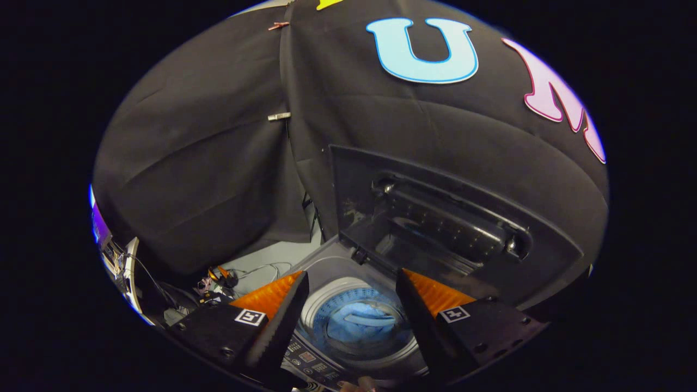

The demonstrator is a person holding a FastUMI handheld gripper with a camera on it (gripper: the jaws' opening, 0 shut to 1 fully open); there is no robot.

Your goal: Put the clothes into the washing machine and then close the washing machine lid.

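blue cloth, one soft crumpled bundle of clothes, lies inside the round perforated drum of the washing machine, seen between and just beyond the tool's two fingers. the tool stands wide apart over the opening, holding nothing. one dark, glossy rectangular lid stands raised behind the drum, leaning against the black cloth wall. a control panel with small buttons sits on the machine's near edge. loose cables lie beside the machine.
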